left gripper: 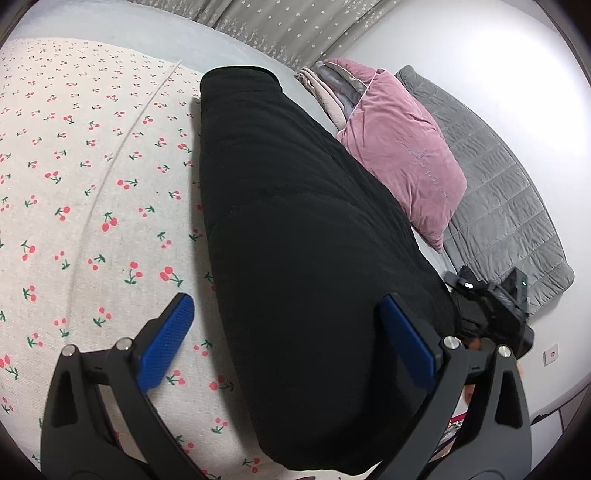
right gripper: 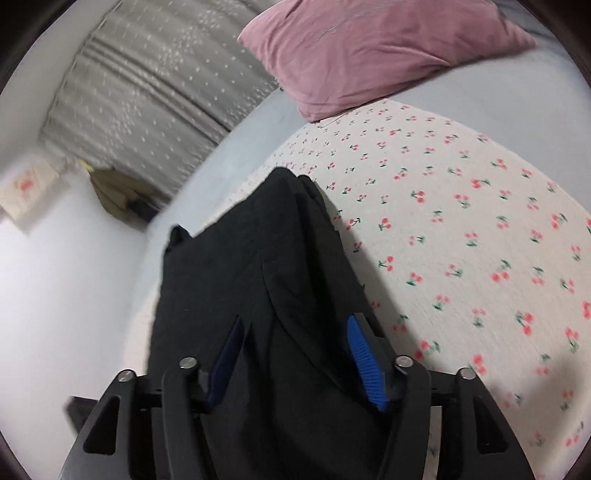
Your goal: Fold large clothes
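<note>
the black garment (left gripper: 295, 236) lay in a long folded strip across the cherry-print sheet (left gripper: 85, 192) on the bed, running from the near edge away toward the star-dotted grey curtain (left gripper: 280, 26). the left gripper (left gripper: 291, 339) hung over its near end with the blue pads (left gripper: 166, 343) spread wide, one over bare sheet and the other over the cloth, gripping nothing. at the strip's right edge the right gripper (left gripper: 491, 306) showed in the left wrist view as a dark shape low beside the fabric.

from the right wrist view, the right gripper (right gripper: 295, 360) had the black garment (right gripper: 258, 258) bunched up between its blue pads (right gripper: 364, 360), with folds of cloth filling the gap and rising in front of the lens; the pads looked pressed into the cloth on both sides.

a pink velvet pillow (left gripper: 399, 147) sat just beside the garment's far right side, leaning over a grey quilted blanket (left gripper: 506, 206) along the white wall (left gripper: 480, 55). some folded pale cloths (left gripper: 325, 88) were stacked behind the pillow. a wall socket (left gripper: 551, 353) showed low on the right. in the right wrist view a dull yellow-brown bundle (right gripper: 114, 195) sat in the corner under the curtain, blurred.
</note>
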